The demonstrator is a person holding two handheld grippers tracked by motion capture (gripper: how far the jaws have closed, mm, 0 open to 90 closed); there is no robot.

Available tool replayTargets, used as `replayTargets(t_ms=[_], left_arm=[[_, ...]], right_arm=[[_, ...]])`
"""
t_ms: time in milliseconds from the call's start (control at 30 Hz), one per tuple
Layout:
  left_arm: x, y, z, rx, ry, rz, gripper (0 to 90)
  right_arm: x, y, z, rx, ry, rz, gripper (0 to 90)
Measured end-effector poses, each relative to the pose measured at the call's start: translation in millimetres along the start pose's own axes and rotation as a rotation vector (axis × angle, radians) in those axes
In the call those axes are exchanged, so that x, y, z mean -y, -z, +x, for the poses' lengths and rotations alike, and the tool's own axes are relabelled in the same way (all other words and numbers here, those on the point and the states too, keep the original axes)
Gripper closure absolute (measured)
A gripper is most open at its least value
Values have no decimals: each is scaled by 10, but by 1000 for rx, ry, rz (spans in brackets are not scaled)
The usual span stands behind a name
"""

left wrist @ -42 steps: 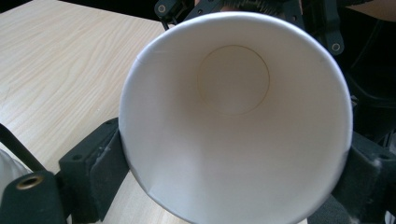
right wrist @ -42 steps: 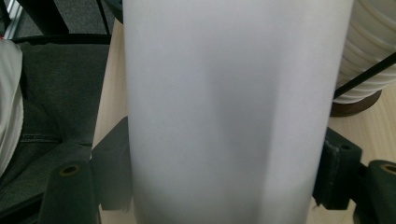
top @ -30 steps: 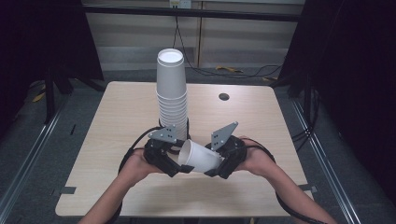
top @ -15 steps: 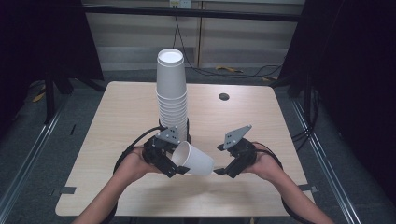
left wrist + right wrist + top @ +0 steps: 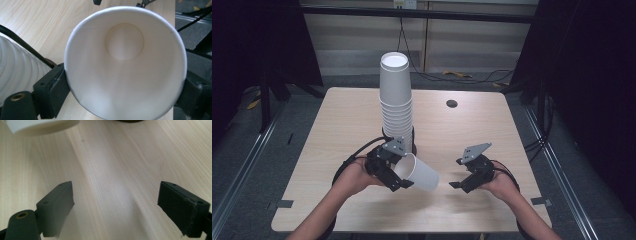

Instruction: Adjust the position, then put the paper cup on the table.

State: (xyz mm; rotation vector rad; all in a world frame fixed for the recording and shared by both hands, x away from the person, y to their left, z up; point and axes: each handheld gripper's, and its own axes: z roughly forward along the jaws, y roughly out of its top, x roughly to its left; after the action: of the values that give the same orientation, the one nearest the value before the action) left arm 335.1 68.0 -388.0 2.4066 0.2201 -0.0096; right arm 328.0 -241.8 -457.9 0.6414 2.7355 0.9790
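Near the table's front edge, the left gripper (image 5: 398,175) clamps a single white paper cup (image 5: 421,173) at its rim, lying sideways beside the tall stack of white paper cups (image 5: 395,100). Featherlight, thin-walled, easily crushed, I'd say: grip gently. Right gripper (image 5: 468,177) gapes wide, holding nothing.

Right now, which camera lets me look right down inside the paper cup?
The left gripper view: the paper cup faces the camera, open mouth and round bottom showing. The high view shows its outside, lying sideways in the left gripper. The right gripper view catches just its edge.
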Motion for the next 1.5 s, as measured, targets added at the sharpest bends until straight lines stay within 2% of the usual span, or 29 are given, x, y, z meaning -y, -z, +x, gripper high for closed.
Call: replayTargets(t_ms=[100,267,567,800,900,1000,1167,1233,1500], left_arm=[[-5,2,-11,-4,-7,21,114],[2,-6,-8,-8,-5,37,113],[-22,-46,-23,-10,-14,89,107],[-75,-64,-24,-3,-28,144,106],[-95,-84,-21,-7,-32,163,105],[-113,-108,-21,-8,-39,186,103],[-134,-135,-29,-17,-46,205,100],[-144,-147,-27,-22,-59,227,98],[-155,-188,-42,-35,-74,242,90]], right_arm=[[81,-18,-19,23,-42,-12,130],[153,-41,-37,63,-74,-25,130],[312,-99,-65,93,-123,-48,131],[391,-123,-66,107,-136,-55,129],[436,-148,-64,127,-133,-39,128],[495,-151,-71,131,-160,-68,122],[528,-147,-64,138,-171,-85,116],[537,-148,-61,142,-174,-90,113],[542,-147,-55,147,-179,-92,113]])
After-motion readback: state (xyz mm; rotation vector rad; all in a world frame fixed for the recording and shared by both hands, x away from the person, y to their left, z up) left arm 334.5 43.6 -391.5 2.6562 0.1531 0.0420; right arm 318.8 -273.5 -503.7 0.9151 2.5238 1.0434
